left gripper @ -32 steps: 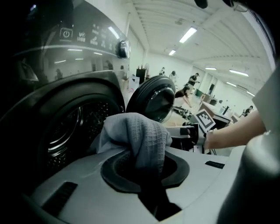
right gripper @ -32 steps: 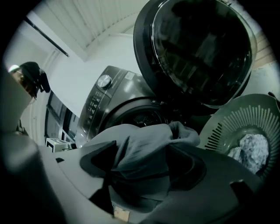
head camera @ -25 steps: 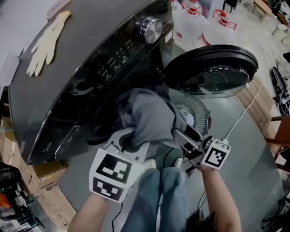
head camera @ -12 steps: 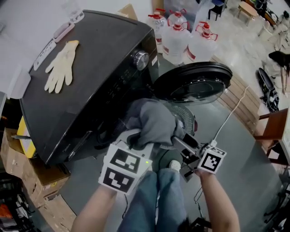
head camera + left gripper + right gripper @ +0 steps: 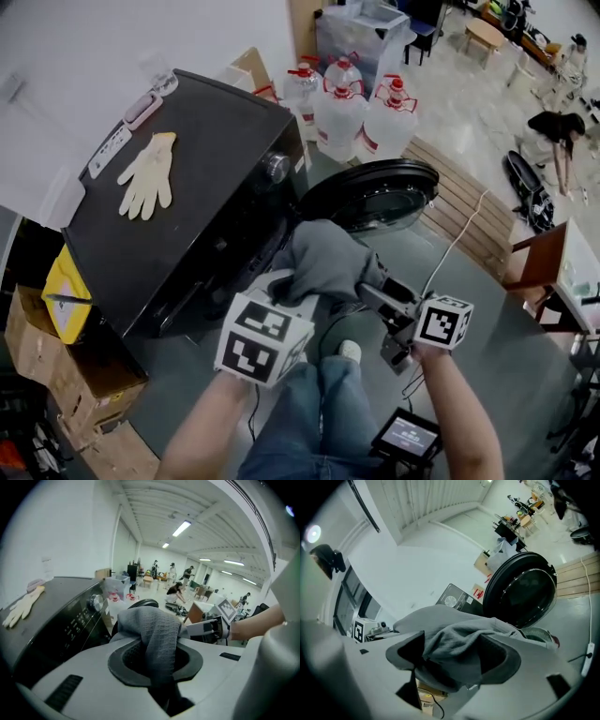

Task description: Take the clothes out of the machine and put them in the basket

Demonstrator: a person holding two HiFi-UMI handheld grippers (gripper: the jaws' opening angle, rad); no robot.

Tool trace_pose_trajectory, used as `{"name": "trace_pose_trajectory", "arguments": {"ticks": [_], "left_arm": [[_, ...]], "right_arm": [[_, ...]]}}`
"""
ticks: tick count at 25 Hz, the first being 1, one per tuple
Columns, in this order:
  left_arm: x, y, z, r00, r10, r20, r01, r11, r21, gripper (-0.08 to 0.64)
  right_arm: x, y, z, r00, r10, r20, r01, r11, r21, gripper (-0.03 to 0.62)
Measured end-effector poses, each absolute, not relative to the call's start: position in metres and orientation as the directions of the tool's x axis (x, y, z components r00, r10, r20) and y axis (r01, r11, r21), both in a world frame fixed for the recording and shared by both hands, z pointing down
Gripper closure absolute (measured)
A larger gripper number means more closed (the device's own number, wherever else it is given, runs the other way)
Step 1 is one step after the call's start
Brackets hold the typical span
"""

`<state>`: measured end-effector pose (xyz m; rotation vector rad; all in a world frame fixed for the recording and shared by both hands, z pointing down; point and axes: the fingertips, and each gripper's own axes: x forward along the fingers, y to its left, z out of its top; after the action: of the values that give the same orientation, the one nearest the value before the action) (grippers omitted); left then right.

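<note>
The grey garment point(image 5: 328, 261) is out of the drum and hangs in the air in front of the black washing machine point(image 5: 187, 234), bunched between the two grippers above the person's jeans point(image 5: 319, 412). The left gripper point(image 5: 159, 667) has its jaws nearly together, pinching a thin fold that drapes down through them. The right gripper point(image 5: 454, 660), at four o'clock from the cloth in the head view, has a thick wad between its pads, and its jaws have just been closing a little further on it. The machine's front edge lies close by at nine o'clock from the garment. The round door point(image 5: 370, 195) stands swung wide at one o'clock, its rim just beyond the cloth's upper edge. In the right gripper view the rim of a round basket point(image 5: 538, 634) peeps out below the door, right behind the hanging cloth. On the machine's flat top a pale glove point(image 5: 150, 173) lies well back from the edge at ten o'clock. Water bottles point(image 5: 342, 117) crowd the floor at twelve o'clock. A slatted wooden pallet point(image 5: 464, 202) runs along at two o'clock with a white cable point(image 5: 459, 246) trailing across it, and cardboard boxes point(image 5: 66, 366) fill eight o'clock. The widest bare stretch of grey floor point(image 5: 497, 347) opens at three to four o'clock, ending at a wooden chair point(image 5: 544, 267).
</note>
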<state>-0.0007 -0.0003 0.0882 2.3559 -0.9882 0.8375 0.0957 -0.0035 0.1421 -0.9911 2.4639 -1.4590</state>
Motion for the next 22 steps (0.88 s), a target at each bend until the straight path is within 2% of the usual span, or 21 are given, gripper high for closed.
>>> {"name": "trace_pose_trajectory", "arguments": {"ticks": [3,8,12,19,22], "left_arm": [[0.014,-0.002,0.083,0.580,-0.465,0.669,-0.733,-0.657,0.178,0.495],[0.030,-0.007,0.110,0.602,-0.423,0.677,-0.724,-0.648,0.238,0.495],[0.038,-0.012,0.148,0.602,-0.392,0.696,-0.732,-0.619,0.285,0.495],[0.049,-0.039,0.225,0.601,-0.355,0.716,-0.729,-0.609,0.311,0.495],[0.053,-0.051,0.254,0.601,-0.343,0.722,-0.734,-0.594,0.328,0.495]], "right_arm": [[0.109,-0.001,0.139,-0.762,-0.585,0.279,-0.476,0.213,-0.853,0.256],[0.139,0.000,0.169,-0.679,-0.581,0.448,-0.594,0.077,-0.801,0.258],[0.145,-0.005,0.203,-0.668,-0.575,0.474,-0.597,0.033,-0.801,0.291],[0.148,-0.029,0.277,-0.645,-0.603,0.470,-0.564,-0.039,-0.825,0.304],[0.161,-0.035,0.310,-0.596,-0.608,0.525,-0.601,-0.095,-0.793,0.308]]}}
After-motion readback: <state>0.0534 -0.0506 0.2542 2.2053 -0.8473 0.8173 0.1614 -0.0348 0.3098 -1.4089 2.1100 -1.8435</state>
